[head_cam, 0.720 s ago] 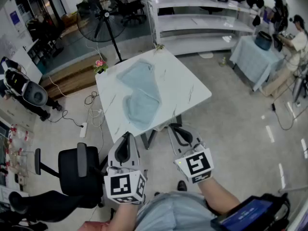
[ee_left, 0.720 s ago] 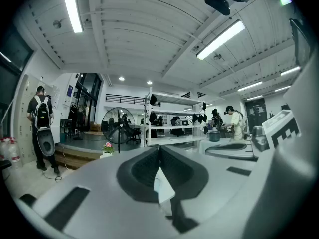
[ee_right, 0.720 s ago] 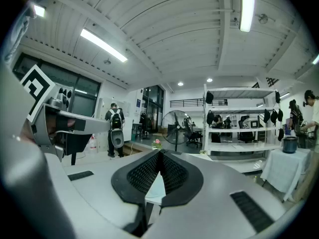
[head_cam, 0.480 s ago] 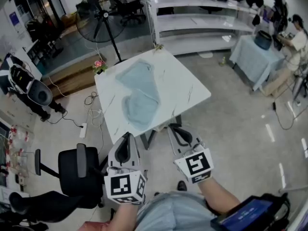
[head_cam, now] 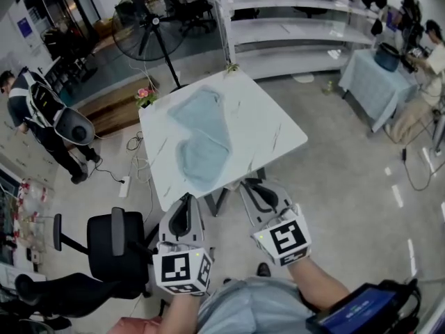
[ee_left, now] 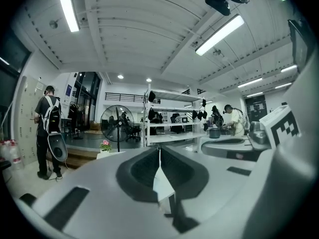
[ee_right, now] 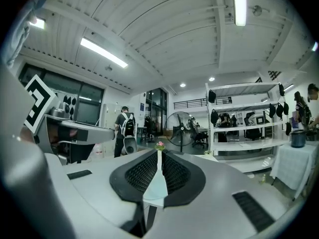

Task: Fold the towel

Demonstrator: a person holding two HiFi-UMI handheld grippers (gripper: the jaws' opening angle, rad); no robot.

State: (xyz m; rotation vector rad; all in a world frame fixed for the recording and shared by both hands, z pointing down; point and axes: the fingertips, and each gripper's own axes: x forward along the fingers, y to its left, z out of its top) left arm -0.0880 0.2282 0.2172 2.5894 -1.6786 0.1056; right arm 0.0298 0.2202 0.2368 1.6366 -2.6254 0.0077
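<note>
Backpack-wearing person [head_cam: 43,113] at left has walked further in. Left gripper [head_cam: 185,197] & right gripper [head_cam: 250,184] held level just before white marble-look table [head_cam: 274,127], both clenched, empty. Crumpled pale-blue towel [head_cam: 201,141] lies on it, untouched.

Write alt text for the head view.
A crumpled pale blue towel lies unfolded on a white table. In front of it a person holds the left tool and right tool, both shut and empty. A standing fan is behind the table.
</note>
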